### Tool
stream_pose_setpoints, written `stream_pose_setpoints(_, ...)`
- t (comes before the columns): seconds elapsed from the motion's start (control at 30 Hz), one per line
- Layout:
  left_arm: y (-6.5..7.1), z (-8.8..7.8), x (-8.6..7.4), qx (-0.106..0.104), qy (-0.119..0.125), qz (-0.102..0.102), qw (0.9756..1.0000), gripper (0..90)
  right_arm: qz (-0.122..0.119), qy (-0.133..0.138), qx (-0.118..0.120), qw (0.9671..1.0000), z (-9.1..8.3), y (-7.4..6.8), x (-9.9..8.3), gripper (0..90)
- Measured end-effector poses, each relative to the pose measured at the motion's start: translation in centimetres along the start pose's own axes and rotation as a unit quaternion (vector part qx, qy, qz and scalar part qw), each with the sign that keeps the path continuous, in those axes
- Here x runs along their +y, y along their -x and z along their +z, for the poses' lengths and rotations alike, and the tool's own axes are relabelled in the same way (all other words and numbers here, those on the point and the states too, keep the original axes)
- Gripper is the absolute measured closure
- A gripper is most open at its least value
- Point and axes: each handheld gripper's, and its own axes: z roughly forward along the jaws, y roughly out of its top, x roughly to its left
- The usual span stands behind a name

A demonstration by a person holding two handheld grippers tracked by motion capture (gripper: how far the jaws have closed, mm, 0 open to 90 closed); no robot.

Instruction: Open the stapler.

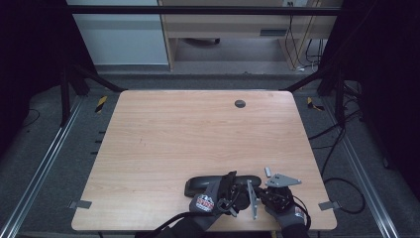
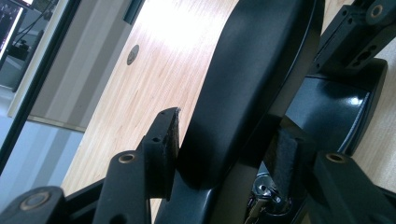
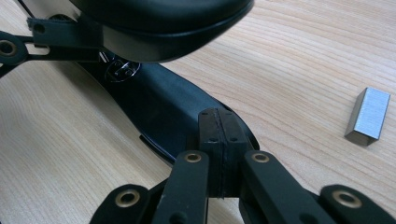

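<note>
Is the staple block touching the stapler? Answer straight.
No: in the right gripper view the staple block lies alone on bare wood, apart from the stapler.

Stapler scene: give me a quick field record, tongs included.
object: black stapler, top arm raised off its base
left tongs: shut on the stapler's top arm
right tongs: shut, pads together, tips over the stapler base
staples: grey staple strip loose on the wood, apart from the stapler
surface: wooden table, round grommet near far edge
</note>
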Motion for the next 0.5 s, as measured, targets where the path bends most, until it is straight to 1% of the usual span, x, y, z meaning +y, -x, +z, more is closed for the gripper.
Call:
stream_pose_setpoints(0.3,-0.14,-0.15,-0.03,0.001,0.002,-0.003,1.0000,49.1,-0.003,0.001,-0.001,1.0000,-0.01,-0.09,-0.04,90.0)
stream_pose_setpoints(0.33,-0.27,-0.24,-0.05,0.001,0.004,-0.006,1.0000,49.1,-0.003,0.002,0.000,1.0000,0.02,-0.11,-0.04,90.0)
stream_pose_setpoints(0.5,-0.28,-0.27,-0.08,0.002,0.006,-0.007,1.0000,49.2,-0.005,0.001,0.005,1.0000,0.07,-0.31,0.04,90.0)
